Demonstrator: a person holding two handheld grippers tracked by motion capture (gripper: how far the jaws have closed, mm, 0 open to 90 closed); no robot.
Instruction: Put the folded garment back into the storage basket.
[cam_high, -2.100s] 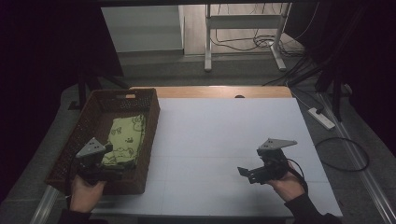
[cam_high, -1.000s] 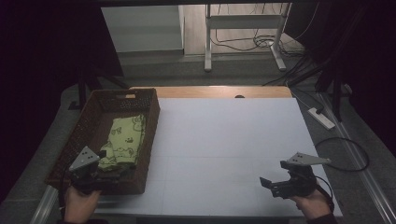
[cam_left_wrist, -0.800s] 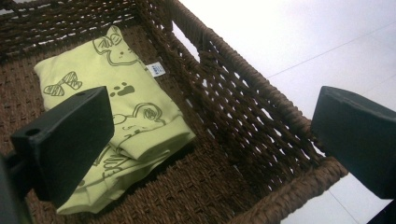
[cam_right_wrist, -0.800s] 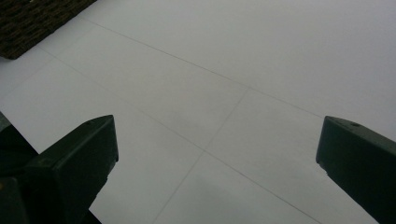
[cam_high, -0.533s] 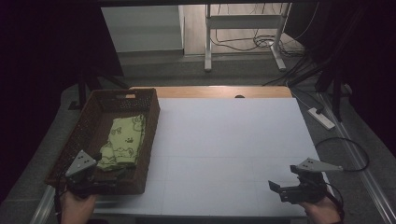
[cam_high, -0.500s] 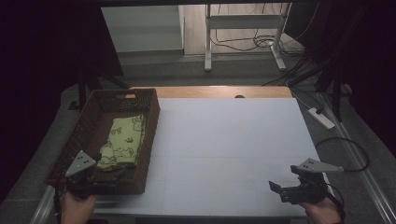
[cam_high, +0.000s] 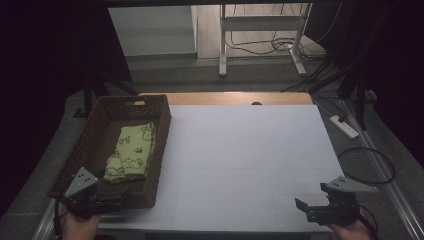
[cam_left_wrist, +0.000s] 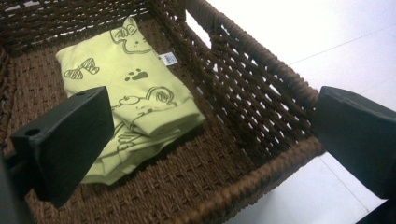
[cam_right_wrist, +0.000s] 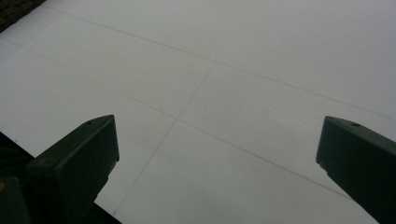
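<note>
White tabletop (cam_high: 240, 150) takes up most of what I see from the high view, bare across its middle and right. Next in size is the brown wicker basket (cam_high: 150, 150) sitting on its left side, with a cut-out handle in the far wall. Inside it lies a folded light-green cloth (cam_high: 131, 151) printed with dark cartoon outlines, flat on the basket floor and nearer the right wall; a small white label shows at one fold in the left gripper view.

I judge the cloth light, soft and limp: it will sag and unfold if I lift it by a single layer. I would pinch through the whole stack at the thick folded edge nearest me.

My left gripper (cam_left_wrist: 212, 154) hovers at the near corner of the basket, jaws spread wide with nothing between them, the rim running between the two. My right gripper (cam_right_wrist: 217, 172) sits low over the near right corner of the table, well apart from the basket, jaws equally wide and empty.
</note>
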